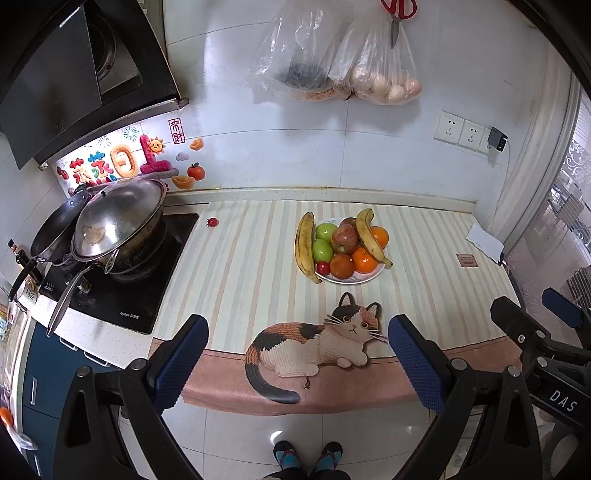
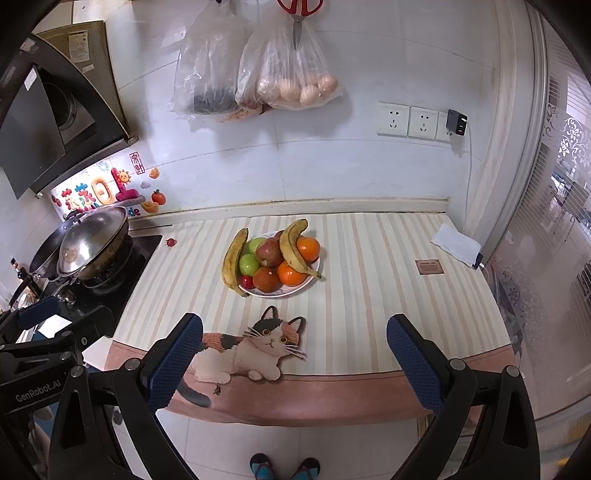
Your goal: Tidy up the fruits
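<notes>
A white plate (image 1: 364, 278) (image 2: 308, 284) of fruit stands on the striped mat toward the back of the counter. It holds two bananas (image 1: 303, 247) (image 2: 233, 262), green apples (image 1: 323, 250) (image 2: 248, 264), a red apple (image 1: 344, 238) (image 2: 269, 253), oranges (image 1: 364, 260) (image 2: 291, 274) and a small red fruit (image 1: 323, 267) (image 2: 246, 282). My left gripper (image 1: 297, 363) is open and empty, held off the counter's front edge. My right gripper (image 2: 295, 363) is open and empty too, beside the left one. Both are well short of the plate.
A wok with a steel lid (image 1: 118, 221) sits on the black cooktop (image 1: 122, 295) at left. Plastic bags (image 1: 373, 74) and red scissors (image 1: 397, 14) hang on the wall. A folded white cloth (image 2: 456, 245) lies at the right. A cat picture (image 1: 325, 339) marks the mat's front.
</notes>
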The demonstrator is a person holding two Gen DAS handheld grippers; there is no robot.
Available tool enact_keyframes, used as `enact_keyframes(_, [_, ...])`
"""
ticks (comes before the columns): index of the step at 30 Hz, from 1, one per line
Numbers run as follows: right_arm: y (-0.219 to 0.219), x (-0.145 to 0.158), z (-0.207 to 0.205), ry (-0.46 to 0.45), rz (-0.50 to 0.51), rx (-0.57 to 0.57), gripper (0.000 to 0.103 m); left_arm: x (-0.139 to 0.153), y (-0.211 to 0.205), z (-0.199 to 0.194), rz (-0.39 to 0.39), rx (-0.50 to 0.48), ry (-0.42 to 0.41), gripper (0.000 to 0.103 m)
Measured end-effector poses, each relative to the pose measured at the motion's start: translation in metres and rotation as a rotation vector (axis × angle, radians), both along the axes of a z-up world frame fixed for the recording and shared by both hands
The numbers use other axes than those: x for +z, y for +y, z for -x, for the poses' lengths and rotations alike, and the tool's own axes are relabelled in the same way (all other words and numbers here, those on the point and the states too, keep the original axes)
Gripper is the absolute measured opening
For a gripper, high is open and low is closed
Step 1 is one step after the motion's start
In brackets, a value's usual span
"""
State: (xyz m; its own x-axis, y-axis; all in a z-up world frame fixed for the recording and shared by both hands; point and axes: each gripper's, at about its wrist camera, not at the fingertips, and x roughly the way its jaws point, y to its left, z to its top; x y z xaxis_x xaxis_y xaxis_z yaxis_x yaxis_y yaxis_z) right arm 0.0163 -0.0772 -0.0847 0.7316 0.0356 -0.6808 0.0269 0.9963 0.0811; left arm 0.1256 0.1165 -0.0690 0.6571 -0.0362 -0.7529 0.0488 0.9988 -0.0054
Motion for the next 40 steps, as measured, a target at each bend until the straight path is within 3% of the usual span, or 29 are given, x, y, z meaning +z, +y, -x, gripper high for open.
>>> enact_keyframes(40, [0.008, 0.002, 0.002, 0.003, -0.013, -0.007, 0.102, 0.008, -0.002, 0.01, 0.006, 0.018, -0.011, 0.1])
